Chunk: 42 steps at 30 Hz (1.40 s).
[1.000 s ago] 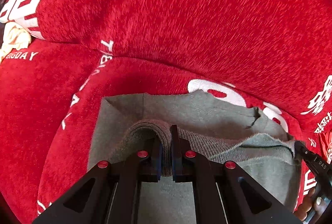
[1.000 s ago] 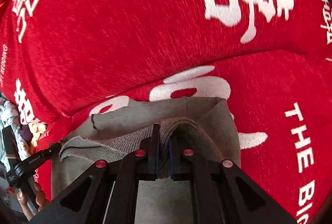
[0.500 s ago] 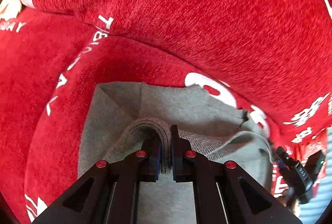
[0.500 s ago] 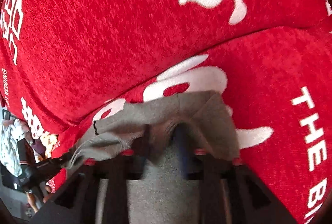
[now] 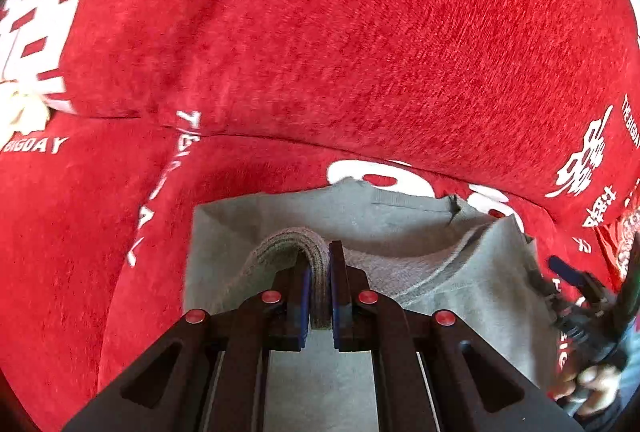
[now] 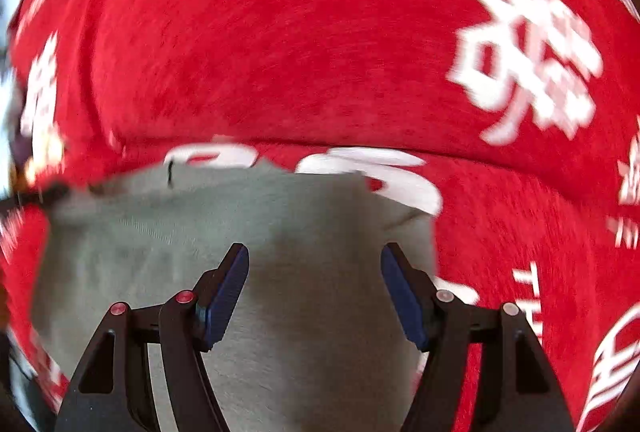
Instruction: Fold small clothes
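A small grey garment (image 5: 400,216) lies on the red sofa seat, its near half folded over toward the backrest. My left gripper (image 5: 319,272) is shut on the garment's ribbed grey edge, which loops up between the pads. In the right wrist view the garment (image 6: 312,232) lies flat under my right gripper (image 6: 314,264), which is open and empty just above the cloth. The right gripper also shows at the right edge of the left wrist view (image 5: 580,296), held by a hand.
The red sofa backrest (image 5: 340,31) with white printed characters rises right behind the garment. The red seat cushion (image 5: 60,232) extends to the left, and to the right in the right wrist view (image 6: 540,232). A pale crumpled cloth (image 5: 24,107) sits at far left.
My right gripper has opened and let go of the garment's edge, which now lies flat. My left gripper still holds its edge and has tilted slightly.
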{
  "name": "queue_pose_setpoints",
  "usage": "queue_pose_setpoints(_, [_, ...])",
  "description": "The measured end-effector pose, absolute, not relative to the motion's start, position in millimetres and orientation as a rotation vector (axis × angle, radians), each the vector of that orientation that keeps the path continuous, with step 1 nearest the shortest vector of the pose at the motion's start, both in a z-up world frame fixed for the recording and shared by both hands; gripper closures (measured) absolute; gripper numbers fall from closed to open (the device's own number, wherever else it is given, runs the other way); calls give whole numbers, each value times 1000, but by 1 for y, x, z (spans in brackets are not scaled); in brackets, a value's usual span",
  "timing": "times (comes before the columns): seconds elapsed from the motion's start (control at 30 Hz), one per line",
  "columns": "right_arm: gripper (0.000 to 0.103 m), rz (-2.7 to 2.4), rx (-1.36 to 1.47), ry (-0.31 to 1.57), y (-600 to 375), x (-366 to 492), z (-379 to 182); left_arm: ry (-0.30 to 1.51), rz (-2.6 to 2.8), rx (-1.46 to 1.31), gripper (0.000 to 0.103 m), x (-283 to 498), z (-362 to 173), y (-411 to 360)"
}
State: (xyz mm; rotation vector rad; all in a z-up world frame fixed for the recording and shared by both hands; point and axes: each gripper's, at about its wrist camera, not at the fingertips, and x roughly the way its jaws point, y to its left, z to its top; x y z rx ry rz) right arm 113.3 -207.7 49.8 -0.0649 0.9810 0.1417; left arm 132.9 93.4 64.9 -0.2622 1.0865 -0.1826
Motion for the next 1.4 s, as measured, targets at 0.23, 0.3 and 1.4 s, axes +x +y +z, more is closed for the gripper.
queue_pose_setpoints(0.23, [31, 36, -120, 1071, -200, 141, 11, 1200, -189, -469, 95, 164, 48, 136])
queue_pose_setpoints(0.3, [30, 49, -79, 1047, -208, 138, 6, 1202, -201, -471, 89, 160, 41, 141])
queue_pose_setpoints(1.4, [27, 42, -79, 980, -196, 103, 29, 988, -63, -167, 15, 81, 39, 110])
